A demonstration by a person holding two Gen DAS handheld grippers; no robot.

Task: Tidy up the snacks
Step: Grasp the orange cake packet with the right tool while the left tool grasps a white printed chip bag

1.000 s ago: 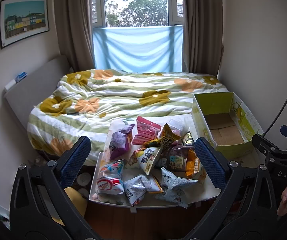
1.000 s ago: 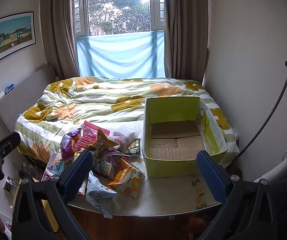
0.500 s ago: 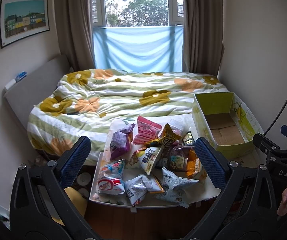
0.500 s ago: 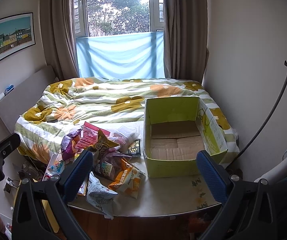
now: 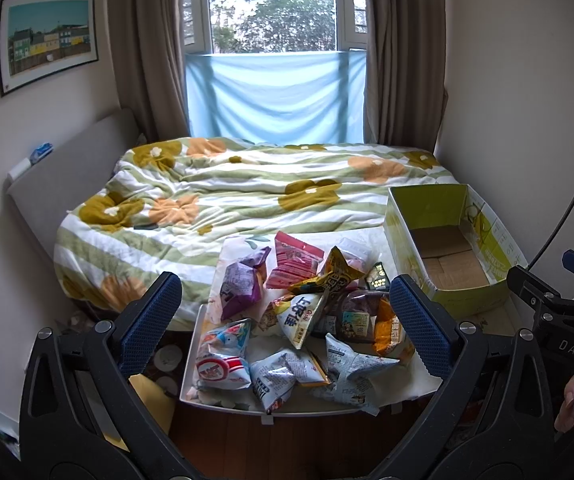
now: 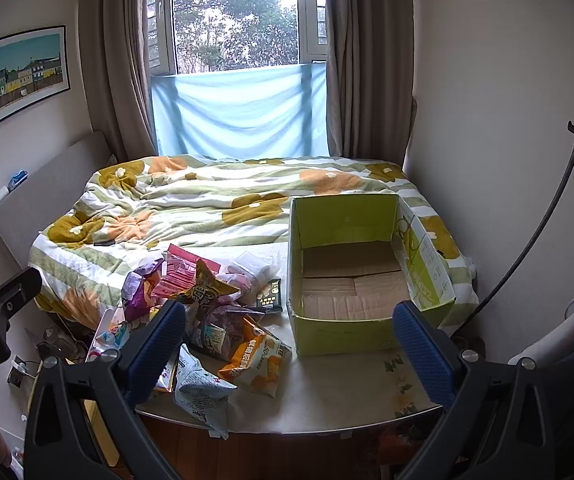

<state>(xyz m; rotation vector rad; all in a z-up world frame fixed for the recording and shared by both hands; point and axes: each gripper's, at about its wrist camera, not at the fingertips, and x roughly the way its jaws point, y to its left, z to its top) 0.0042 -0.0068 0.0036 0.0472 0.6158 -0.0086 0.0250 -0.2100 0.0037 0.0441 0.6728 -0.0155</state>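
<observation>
Left wrist: left claw (image 5: 285,326) spread above snack pile (image 5: 299,320).

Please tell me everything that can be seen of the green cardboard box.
The green cardboard box is an open-topped rectangular carton, yellow-green outside with some print on its right wall, plain brown cardboard inside. Its bottom flaps lie folded flat, and nothing is inside it. It stands upright on the white table at the foot of the bed, to the right of the snack bags. A small dark packet lies close beside its left wall. Neither gripper touches it.
</observation>
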